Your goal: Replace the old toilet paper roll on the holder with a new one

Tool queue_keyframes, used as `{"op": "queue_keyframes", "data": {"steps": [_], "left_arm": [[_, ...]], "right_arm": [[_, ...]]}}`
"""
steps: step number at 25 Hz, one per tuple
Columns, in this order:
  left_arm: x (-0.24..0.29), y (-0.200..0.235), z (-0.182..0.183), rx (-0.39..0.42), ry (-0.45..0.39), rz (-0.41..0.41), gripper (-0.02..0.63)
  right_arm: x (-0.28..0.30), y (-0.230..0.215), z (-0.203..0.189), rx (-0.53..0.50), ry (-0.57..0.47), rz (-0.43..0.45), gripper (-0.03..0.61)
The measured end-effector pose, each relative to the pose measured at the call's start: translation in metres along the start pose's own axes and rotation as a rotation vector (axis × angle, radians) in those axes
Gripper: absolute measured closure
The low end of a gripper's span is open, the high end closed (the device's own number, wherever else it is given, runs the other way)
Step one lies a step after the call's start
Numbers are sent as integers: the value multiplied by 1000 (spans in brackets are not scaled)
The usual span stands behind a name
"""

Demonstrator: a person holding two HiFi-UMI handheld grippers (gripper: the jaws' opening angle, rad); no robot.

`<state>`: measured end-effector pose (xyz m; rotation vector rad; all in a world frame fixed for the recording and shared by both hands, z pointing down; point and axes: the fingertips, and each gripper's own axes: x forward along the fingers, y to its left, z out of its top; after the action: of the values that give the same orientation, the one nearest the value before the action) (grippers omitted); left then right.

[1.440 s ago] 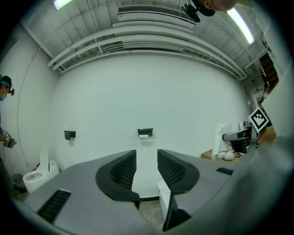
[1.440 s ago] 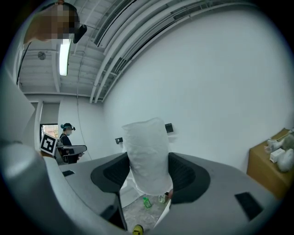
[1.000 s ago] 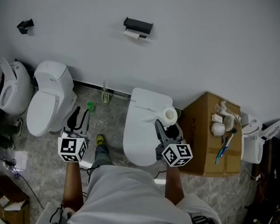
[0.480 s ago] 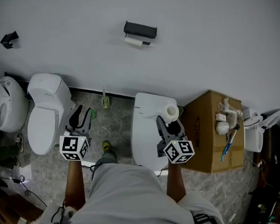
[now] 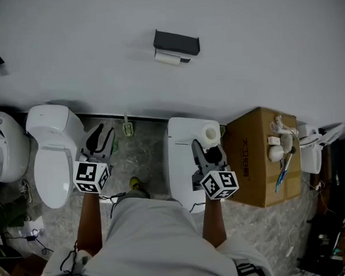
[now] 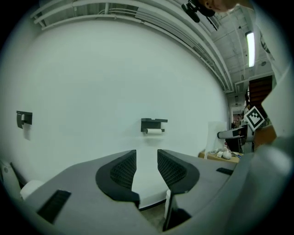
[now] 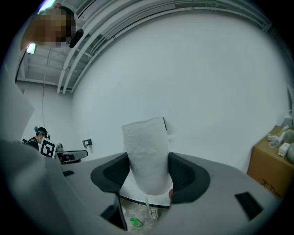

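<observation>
Step in hand, approach to wall holder [image 5: 176, 42]: right hand-held gripper [image 7: 147, 181] grips new roll [image 7: 146, 147], left hand-held gripper [image 6: 146, 169] parted, empty; next move likely requires clearing old roll [image 5: 168, 58] first.

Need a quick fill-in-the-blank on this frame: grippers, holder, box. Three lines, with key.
1. The right gripper is shut on the new toilet paper roll; the left gripper holds ___.
2. The black holder is mounted on the ___.
3. In the head view, the cardboard box stands to the ___ of the white toilet beneath the right gripper.
Missing words: nothing; wall; right.
</observation>
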<state>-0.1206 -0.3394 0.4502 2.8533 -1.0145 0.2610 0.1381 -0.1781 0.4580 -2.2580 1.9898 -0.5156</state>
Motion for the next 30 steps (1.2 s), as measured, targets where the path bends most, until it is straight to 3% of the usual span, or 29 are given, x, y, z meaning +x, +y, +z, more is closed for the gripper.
{"op": "queue_keyframes", "data": {"steps": [7,12,15,30], "left_arm": [[42,15,-4,27,36,-74,471],[67,9,3,60,32,-121,471],[79,2,8,85,28,-152,471],[182,-2,44,190,17,-139,470]], "right_arm": [[23,-5,-2,22,-1,-63,307],[34,-11,-1,-47,26,-87,307],[46,-14,0,-36,19,-81,307],[133,-81,40,8,-25,-29,307]]}}
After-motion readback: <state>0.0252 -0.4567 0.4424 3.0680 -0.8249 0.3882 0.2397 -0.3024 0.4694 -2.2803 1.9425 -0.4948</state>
